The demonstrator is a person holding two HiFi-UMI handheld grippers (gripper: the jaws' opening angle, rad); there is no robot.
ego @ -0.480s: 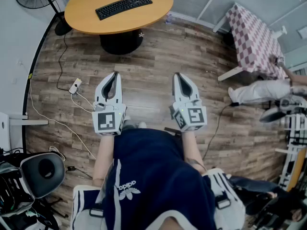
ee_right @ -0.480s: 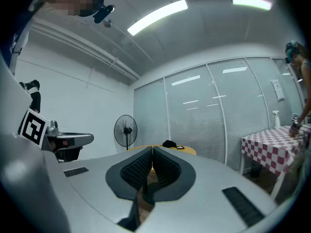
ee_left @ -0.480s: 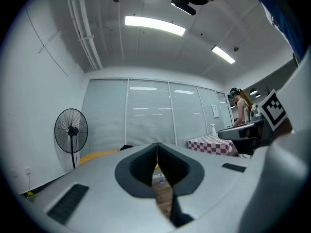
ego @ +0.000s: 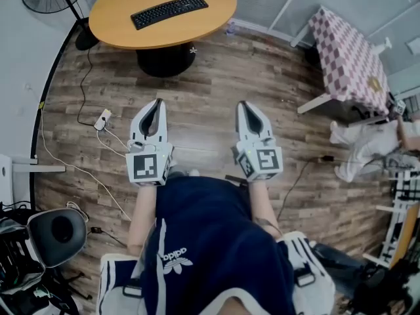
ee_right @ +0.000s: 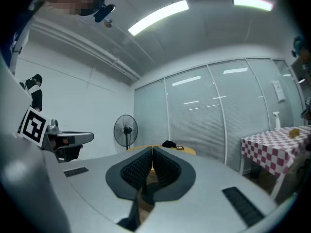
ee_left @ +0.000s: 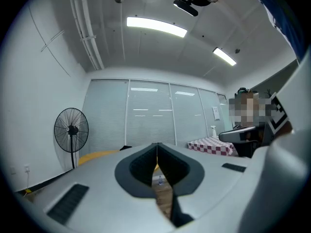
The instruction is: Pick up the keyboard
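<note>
On the wood floor (ego: 216, 77) a round table (ego: 118, 28) stands ahead. The keyboard (ego: 169, 10) lies on top of it. The left gripper (ego: 157, 102) and right gripper (ego: 243, 103) are well apart from it, each with jaws pressed together and empty.

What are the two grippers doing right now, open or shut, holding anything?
Left gripper: shut, empty.
Right gripper: shut, empty.

The keyboard (ego: 169, 10) lies on the round table (ego: 125, 28).
</note>
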